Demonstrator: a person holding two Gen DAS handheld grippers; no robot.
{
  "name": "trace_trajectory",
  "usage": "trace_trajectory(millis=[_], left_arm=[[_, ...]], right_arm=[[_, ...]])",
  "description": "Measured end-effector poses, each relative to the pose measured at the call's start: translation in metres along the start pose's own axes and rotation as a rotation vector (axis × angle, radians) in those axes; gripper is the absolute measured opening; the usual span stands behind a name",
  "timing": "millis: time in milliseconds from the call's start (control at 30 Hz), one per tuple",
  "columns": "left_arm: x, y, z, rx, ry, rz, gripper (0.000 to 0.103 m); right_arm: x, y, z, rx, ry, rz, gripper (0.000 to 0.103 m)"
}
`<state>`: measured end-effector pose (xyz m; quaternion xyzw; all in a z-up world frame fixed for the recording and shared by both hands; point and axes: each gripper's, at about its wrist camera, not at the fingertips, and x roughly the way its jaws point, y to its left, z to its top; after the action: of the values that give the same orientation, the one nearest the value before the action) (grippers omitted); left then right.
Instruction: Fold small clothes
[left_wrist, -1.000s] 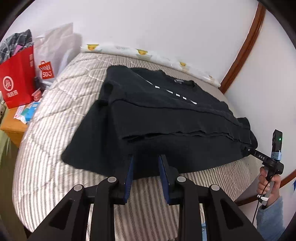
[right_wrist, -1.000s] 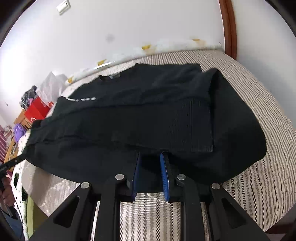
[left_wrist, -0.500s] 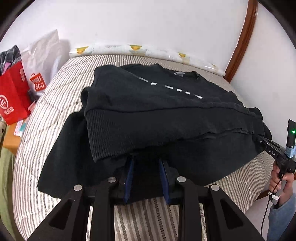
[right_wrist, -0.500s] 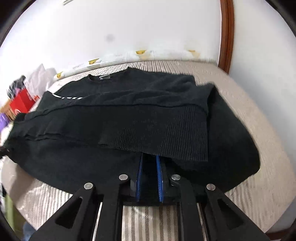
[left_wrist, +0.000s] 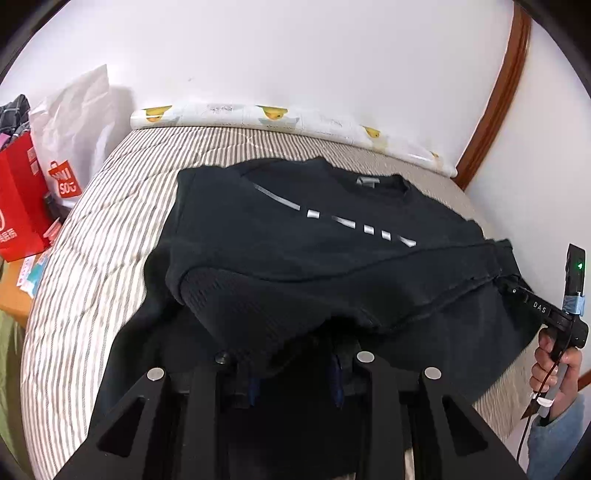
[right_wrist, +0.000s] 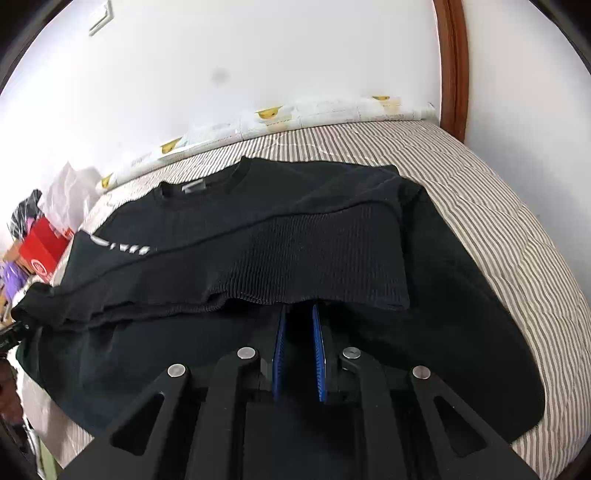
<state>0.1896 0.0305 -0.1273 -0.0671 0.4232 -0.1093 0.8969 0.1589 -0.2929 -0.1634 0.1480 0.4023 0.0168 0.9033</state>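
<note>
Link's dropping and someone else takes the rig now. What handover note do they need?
Left gripper: shut on the sweater hem, tips hidden under fabric.
Right gripper: shut on the hem's other end.
Sweater: on the bed, collar at the far side, hem lifted partway over the body.
Done: bottom fold begun.
Left: probably lay the hem near the collar, then release.

One black sweater (left_wrist: 314, 258) lies on one striped bed (left_wrist: 122, 236). Two shopping bags stand beside it: one red bag (left_wrist: 18, 206), one white bag (left_wrist: 74, 140).
</note>
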Motion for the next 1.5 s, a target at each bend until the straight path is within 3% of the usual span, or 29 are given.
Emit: trace_trajectory(millis=[400,667,733,833,900,1033,1167,1300,1367,1433,1500], left_arm=[[0.036,0.004,0.063,-0.01,-0.021,0.02,0.028],[0.044,0.027,0.085,-0.036,-0.007,0.057,0.029],[0.046,0.032,0.086,-0.013,0.005,0.084,0.036],[0.05,0.039,0.086,0.006,0.018,0.098,0.039],[0.054,0.041,0.088,0.023,0.033,0.1,0.041],[0.065,0.039,0.091,0.06,0.048,0.102,0.041],[0.078,0.037,0.091,0.083,0.076,0.122,0.04],[0.077,0.035,0.088,0.101,0.069,0.165,0.022],[0.073,0.039,0.089,0.081,0.063,0.168,0.012],[0.067,0.043,0.09,0.051,0.05,0.146,0.007],[0.058,0.044,0.093,0.033,0.016,0.143,0.007]], right_arm=[[0.059,-0.01,0.071,0.052,0.086,-0.022,0.016],[0.066,-0.025,0.095,0.079,0.063,0.015,0.018],[0.063,-0.027,0.096,0.062,0.051,0.03,0.031],[0.058,-0.027,0.097,0.012,0.029,0.009,0.04],[0.053,-0.026,0.099,-0.023,0.005,-0.044,0.044],[0.054,-0.028,0.105,-0.064,-0.013,-0.062,0.048],[0.081,-0.027,0.106,-0.099,0.047,-0.094,0.048],[0.101,-0.022,0.103,-0.122,0.082,-0.066,0.046],[0.106,-0.016,0.104,-0.151,0.07,-0.101,0.041],[0.106,-0.012,0.107,-0.17,0.053,-0.123,0.024],[0.101,-0.014,0.111,-0.165,0.03,-0.079,0.02]])
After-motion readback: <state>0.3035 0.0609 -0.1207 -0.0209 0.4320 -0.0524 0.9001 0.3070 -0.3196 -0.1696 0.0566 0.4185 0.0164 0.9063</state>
